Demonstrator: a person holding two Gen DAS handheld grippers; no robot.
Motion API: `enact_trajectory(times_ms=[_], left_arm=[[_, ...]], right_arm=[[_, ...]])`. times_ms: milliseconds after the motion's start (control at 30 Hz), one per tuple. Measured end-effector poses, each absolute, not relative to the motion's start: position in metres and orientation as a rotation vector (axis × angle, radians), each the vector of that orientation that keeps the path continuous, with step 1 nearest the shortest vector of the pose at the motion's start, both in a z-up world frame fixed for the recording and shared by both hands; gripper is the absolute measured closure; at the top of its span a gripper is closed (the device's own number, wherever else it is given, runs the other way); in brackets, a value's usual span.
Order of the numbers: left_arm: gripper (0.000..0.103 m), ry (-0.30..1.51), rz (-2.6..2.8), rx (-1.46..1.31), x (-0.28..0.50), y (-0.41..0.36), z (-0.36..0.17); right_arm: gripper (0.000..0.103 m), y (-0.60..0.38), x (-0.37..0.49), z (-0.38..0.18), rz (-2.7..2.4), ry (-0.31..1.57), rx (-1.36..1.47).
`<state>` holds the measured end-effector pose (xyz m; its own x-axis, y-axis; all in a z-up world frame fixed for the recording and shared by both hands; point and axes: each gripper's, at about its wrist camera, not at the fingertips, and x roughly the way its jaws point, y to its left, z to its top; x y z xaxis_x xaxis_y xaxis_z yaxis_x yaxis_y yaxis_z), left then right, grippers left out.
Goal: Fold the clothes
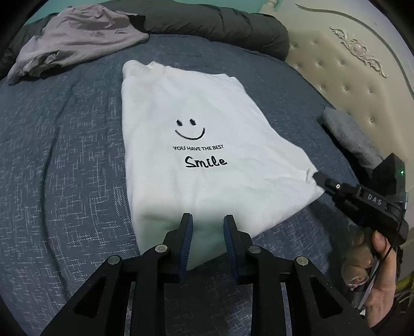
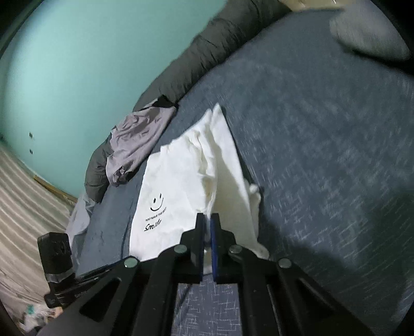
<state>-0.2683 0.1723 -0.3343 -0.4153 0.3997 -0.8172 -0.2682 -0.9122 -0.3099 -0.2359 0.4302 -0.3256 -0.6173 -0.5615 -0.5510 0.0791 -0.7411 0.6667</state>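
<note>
white t-shirt (image 1: pixel 196 144) lies flat on the blue bed cover (image 1: pixel 64 155), print side up, and its long sides look already folded in, so we judge the fold about half done. our right gripper (image 2: pixel 207 222) is closed on the shirt's right near corner, cloth pinched between the pads. our left gripper (image 1: pixel 208 224) hovers partly open over the near hem and holds nothing. the lengthwise fold remains, and the crumpled purple garment (image 1: pixel 75 38) far left waits.

Four garments lie on the one bed (image 1: pixel 64 155): one white T-shirt (image 1: pixel 196 108) mid-bed, one crumpled lilac garment (image 1: pixel 75 38) at its far left corner, one folded grey garment (image 1: pixel 349 134) at its right edge, one dark rolled quilt (image 1: pixel 220 23) along its far edge.
</note>
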Motion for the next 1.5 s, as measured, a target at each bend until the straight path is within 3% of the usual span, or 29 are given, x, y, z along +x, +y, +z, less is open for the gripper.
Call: enact_trajectory(times_ms=[500, 833, 1033, 1200, 1333, 1500], left_arm=[[0.076, -0.228, 2.443, -1.443, -0.272, 0.155, -0.338], [0.076, -0.169, 2.436, -1.442, -0.266, 0.159, -0.347], [0.076, -0.156, 2.443, -1.440, -0.264, 0.161, -0.348], [0.077, -0.175, 2.436, -1.442, -0.262, 0.160, -0.351], [0.077, -0.181, 2.441, -1.439, -0.261, 0.160, -0.351], [0.076, -0.186, 2.439, -1.433, -0.260, 0.157, -0.352]], right_arm=[[0.100, 0.437, -0.241, -0.361, -2.377, -0.862, 1.329], [0.093, 0.445, -0.232, -0.327, -2.437, -0.900, 1.109], [0.092, 0.411, -0.246, -0.345, -2.389, -0.733, 1.226], [0.103, 0.429, -0.246, -0.368, -2.387, -0.862, 1.345], [0.102, 0.431, -0.243, -0.363, -2.509, -0.797, 1.394], [0.100, 0.445, -0.239, -0.357, -2.518, -0.883, 1.346]])
